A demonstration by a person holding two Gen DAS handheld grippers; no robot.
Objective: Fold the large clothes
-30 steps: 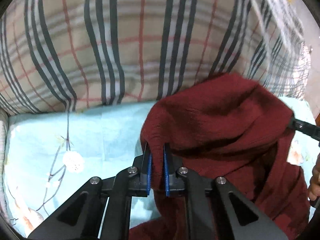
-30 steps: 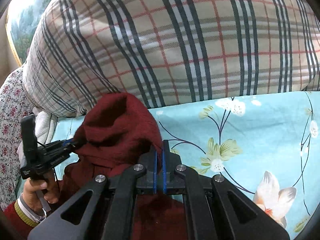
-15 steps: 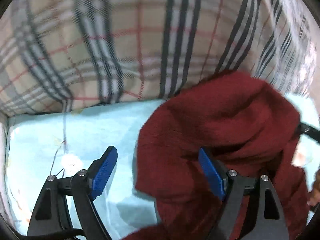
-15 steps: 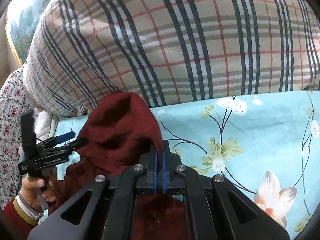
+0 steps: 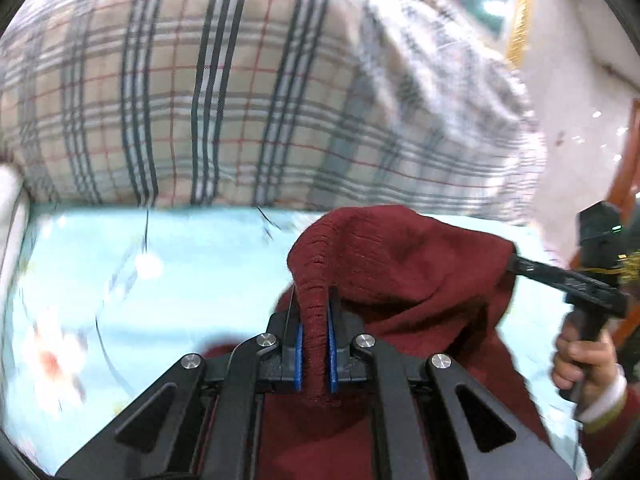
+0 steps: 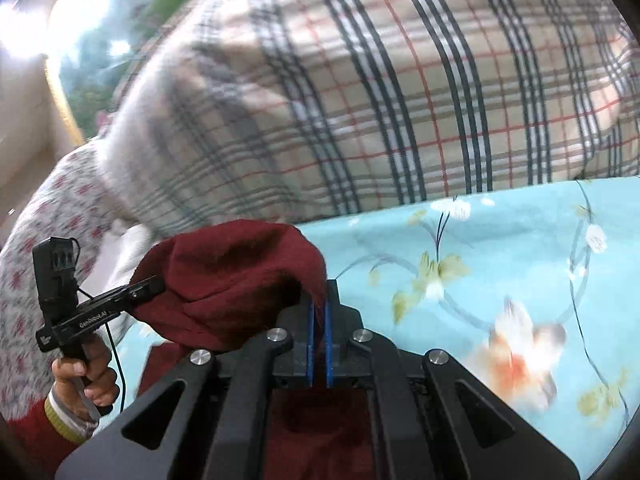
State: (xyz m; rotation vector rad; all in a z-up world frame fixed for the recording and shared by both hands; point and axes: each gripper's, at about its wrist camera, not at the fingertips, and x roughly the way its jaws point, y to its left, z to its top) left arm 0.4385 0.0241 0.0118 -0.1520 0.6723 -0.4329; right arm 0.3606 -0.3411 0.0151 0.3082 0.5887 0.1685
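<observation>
A dark red knit sweater (image 5: pixel 400 264) hangs bunched between my two grippers above a light blue floral sheet (image 5: pixel 120 280). My left gripper (image 5: pixel 314 312) is shut on a ribbed edge of it, which stands up between the blue pads. In the right wrist view my right gripper (image 6: pixel 319 304) is shut on another fold of the sweater (image 6: pixel 232 280). The left gripper (image 6: pixel 156 286) shows there at the left with its tips in the cloth. The right gripper (image 5: pixel 514 260) appears at the right of the left wrist view. The sweater's lower part hangs hidden under both grippers.
A big plaid cushion (image 5: pixel 240 100) fills the back behind the sheet (image 6: pixel 480 260). White cloth with small red flowers (image 6: pixel 40 220) lies at the far left. A person's hands (image 5: pixel 580 360) (image 6: pixel 84 376) hold the gripper handles. An orange-brown frame (image 5: pixel 628 168) stands at the right edge.
My left gripper opened wide, let go of the sweater, then shut again on its ribbed edge. Both grippers rose and swung sideways, lifting the cloth. The right gripper kept its grip.
</observation>
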